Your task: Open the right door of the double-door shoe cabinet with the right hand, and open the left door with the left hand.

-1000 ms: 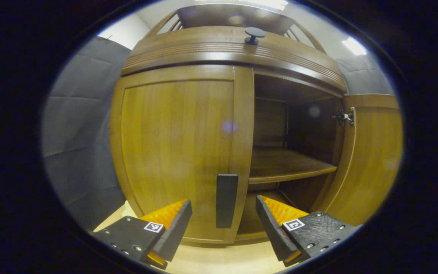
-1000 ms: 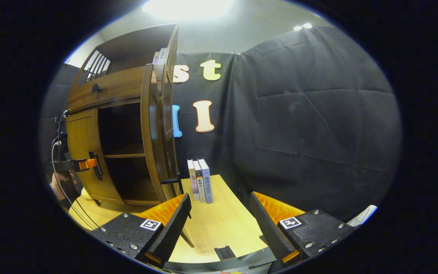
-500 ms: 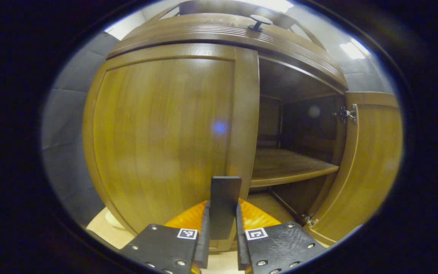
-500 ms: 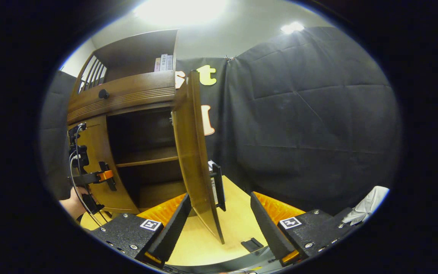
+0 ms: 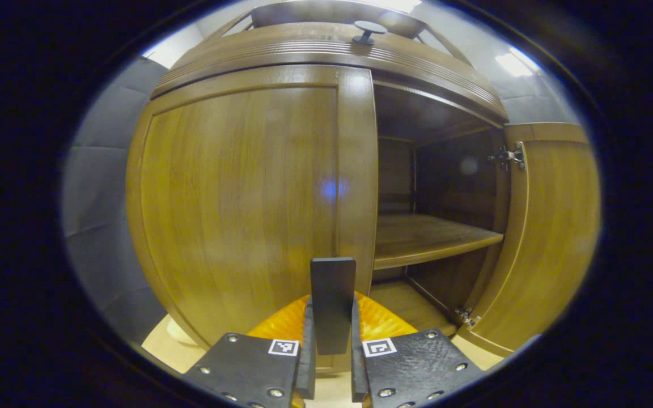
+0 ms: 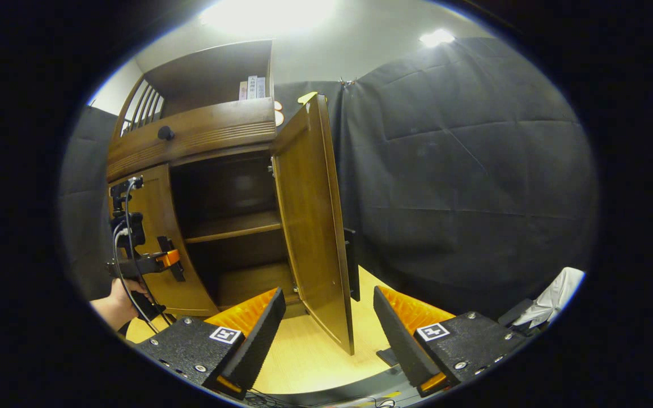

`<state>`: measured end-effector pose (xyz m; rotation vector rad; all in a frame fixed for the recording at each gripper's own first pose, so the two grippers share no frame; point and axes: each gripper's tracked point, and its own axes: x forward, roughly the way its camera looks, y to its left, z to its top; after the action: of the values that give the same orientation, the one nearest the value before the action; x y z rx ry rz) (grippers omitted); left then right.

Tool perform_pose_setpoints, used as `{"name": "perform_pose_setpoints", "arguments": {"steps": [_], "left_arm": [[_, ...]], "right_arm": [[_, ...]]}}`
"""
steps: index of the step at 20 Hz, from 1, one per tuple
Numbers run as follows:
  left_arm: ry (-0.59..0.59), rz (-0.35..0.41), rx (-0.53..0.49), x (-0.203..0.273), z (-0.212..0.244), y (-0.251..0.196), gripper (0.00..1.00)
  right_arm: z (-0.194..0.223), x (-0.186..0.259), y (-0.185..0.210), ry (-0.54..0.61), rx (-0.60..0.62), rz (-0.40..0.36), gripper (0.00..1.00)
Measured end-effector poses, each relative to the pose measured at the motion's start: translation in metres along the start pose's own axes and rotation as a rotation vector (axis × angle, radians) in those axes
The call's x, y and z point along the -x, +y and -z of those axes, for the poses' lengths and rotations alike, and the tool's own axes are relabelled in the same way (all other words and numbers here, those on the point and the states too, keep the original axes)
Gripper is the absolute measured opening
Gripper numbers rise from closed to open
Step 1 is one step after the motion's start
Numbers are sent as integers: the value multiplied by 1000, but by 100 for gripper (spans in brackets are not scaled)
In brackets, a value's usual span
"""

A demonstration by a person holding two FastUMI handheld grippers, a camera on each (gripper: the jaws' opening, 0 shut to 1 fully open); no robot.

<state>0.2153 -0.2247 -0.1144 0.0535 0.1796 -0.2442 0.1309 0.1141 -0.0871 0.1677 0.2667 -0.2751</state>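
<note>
Left gripper [image 5: 331, 351], bottom centre of the left gripper view: closed on the black bar handle [image 5: 333, 303] of the left door [image 5: 241, 192], both fingers pressed against its sides, as half a second ago; a second ago, spread wide either side of it. Left door still flat against the shoe cabinet [image 5: 326, 54], filling the left and centre of the frame. To the right, dark interior with a wooden shelf [image 5: 425, 238].

Right gripper [image 6: 326, 334], bottom of the right gripper view: spread wide, holding nothing, same as before. Right door [image 6: 312, 226] at centre frame, swung out, now showing more of its inner face than half a second ago. Left gripper [image 6: 168, 259] at the left edge, on the left door, with a hand [image 6: 119, 292] below it.
</note>
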Motion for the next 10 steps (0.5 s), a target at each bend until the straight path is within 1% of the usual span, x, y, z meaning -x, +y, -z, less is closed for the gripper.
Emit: {"name": "perform_pose_setpoints", "arguments": {"steps": [1, 2, 3, 4, 5, 10], "left_arm": [[-4, -2, 1, 0, 0, 0, 31], [-8, -3, 5, -1, 0, 0, 31], [-11, -3, 9, -1, 0, 0, 31], [-14, 1, 10, 0, -2, 0, 31], [-15, 9, 10, 1, -3, -1, 31], [-21, 86, 12, -2, -2, -8, 31]], "right_arm": [[3, -2, 4, 11, -11, -7, 96], [7, 1, 7, 20, -20, -16, 93], [12, 2, 11, 34, -24, -27, 92], [17, 4, 15, 43, -23, -36, 96], [22, 4, 17, 48, -17, -48, 92], [30, -1, 39, 48, 5, -113, 92]]}}
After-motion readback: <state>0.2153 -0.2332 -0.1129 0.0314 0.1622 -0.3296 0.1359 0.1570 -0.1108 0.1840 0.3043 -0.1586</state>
